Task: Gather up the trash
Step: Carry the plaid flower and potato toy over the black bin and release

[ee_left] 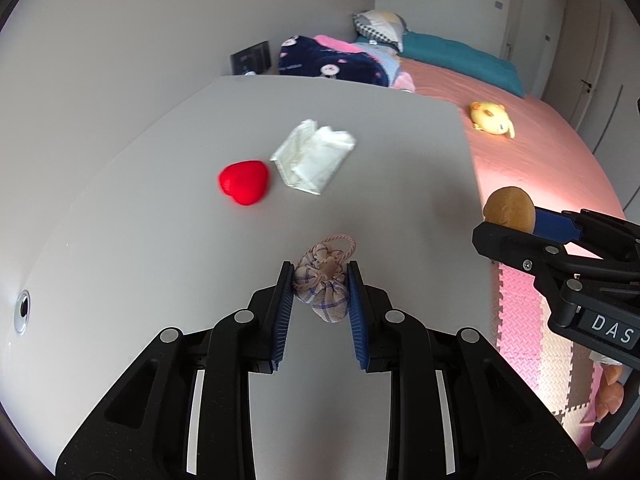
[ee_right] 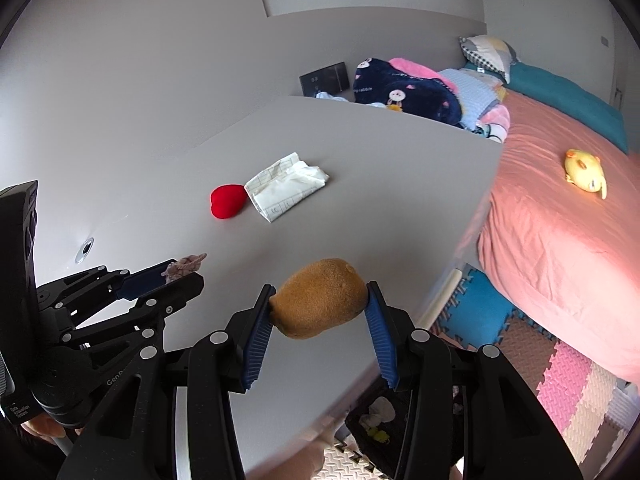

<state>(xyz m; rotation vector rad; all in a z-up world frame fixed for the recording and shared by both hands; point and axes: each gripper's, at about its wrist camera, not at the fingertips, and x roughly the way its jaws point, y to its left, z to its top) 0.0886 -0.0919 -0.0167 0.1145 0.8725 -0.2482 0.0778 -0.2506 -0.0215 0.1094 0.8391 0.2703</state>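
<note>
Both grippers loaded above the grey table (ee_left: 140, 240).

My left gripper (ee_left: 322, 294) clamps a small checked cloth pouch (ee_left: 326, 286); my right gripper (ee_right: 320, 308) grips a brown kiwi-like fruit (ee_right: 320, 298). Far left lie a red heart (ee_left: 244, 186) and a crumpled white wrapper (ee_left: 312, 156).

Pink bed (ee_left: 540, 152) w/ yellow plush (ee_left: 491, 118), teal pillow (ee_left: 460, 56); foam floor mats (ee_right: 560, 380) beside it.

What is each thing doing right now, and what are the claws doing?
Left claw: shut on pouch.
Pouch: held off the table.
Right claw: shut on kiwi.
Kiwi: held off the table.
Heart: lying on table.
Tissue pack: lying open, crumpled.
</note>
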